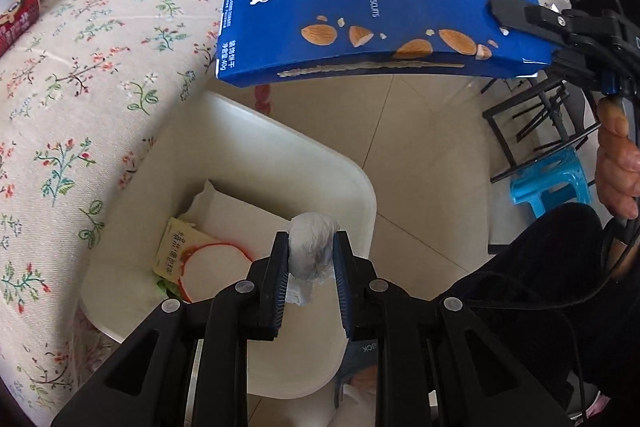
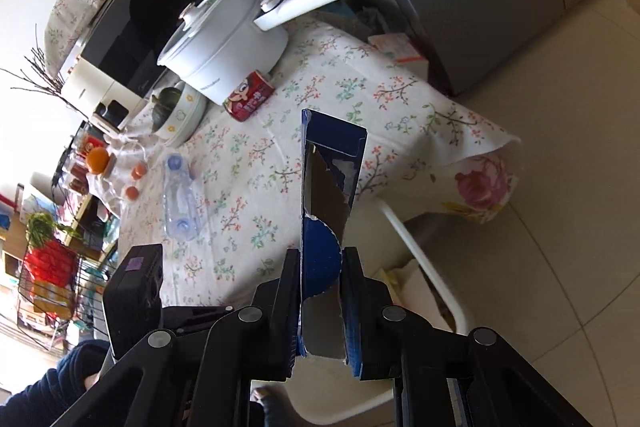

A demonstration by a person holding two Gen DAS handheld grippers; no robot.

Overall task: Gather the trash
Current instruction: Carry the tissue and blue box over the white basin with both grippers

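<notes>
left jaws pinching crumpled tissue (image 1: 312,247), right jaws pinching blue biscuit box (image 1: 372,11) reading "biscuits"

The blue cardboard biscuit box (image 1: 372,15) carries large white stylised characters, the small English line "MILK FLAVORED DECORATIVE BISCUITS" running sideways, and "40g" near one end. A yellow snack packet (image 1: 176,247) in the white plastic bin (image 1: 320,167) shows Chinese characters, too small to read.

Your table (image 2: 320,115) wears a floral cloth; on it lie a clear plastic bottle (image 2: 182,197), red can (image 2: 248,99), white pot (image 2: 224,43) and bowl (image 2: 180,115). A white bin (image 1: 320,163) stands on the tiled floor (image 1: 432,131).
</notes>
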